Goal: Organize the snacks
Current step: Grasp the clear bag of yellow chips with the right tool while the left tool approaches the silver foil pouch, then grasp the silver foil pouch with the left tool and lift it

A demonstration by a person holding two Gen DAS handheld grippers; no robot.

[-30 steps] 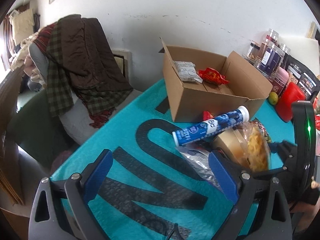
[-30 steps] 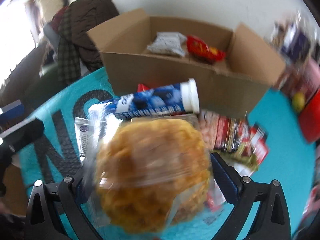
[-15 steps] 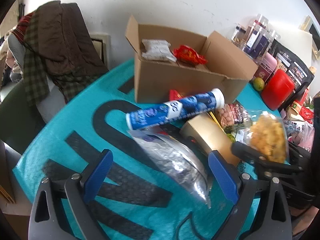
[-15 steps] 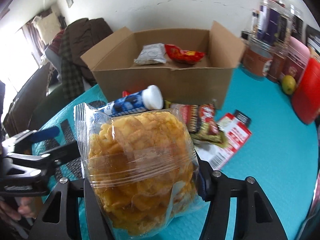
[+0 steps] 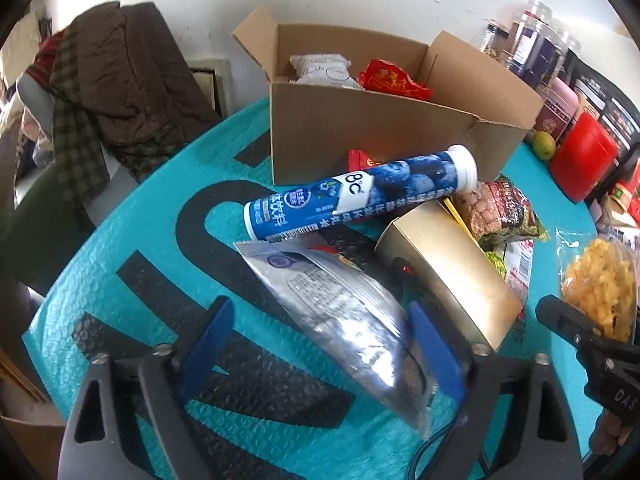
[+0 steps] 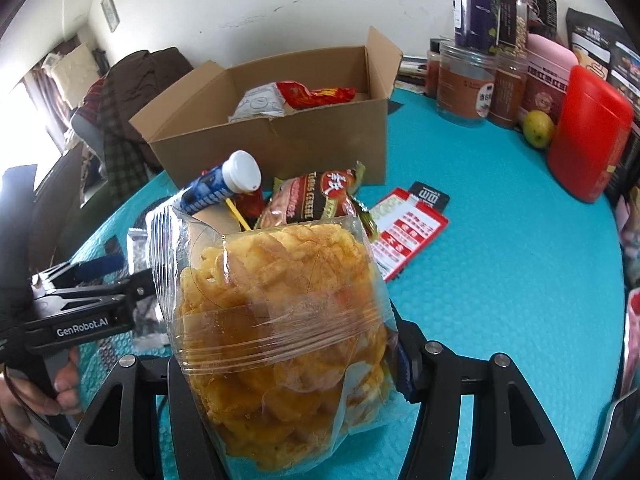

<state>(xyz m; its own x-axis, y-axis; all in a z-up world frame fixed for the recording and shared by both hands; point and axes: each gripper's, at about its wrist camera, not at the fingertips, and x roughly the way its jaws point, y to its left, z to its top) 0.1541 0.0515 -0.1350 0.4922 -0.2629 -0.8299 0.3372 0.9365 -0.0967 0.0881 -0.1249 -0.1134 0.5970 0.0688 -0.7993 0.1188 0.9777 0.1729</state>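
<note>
Bright daylight from a blown-out window [image 6: 24, 120] at left; fisheye edges curve, dark.

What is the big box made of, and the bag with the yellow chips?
The box looks like plain brown cardboard: matte, with folded flaps and creases. The chip bag seems thin clear plastic: glossy and wrinkled, with the chips showing through. The right gripper holds it.

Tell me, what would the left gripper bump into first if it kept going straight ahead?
Probably the silver foil packet: it already lies between the open left gripper and the blue tube beyond. Depth is hard to judge through the fisheye.
</note>
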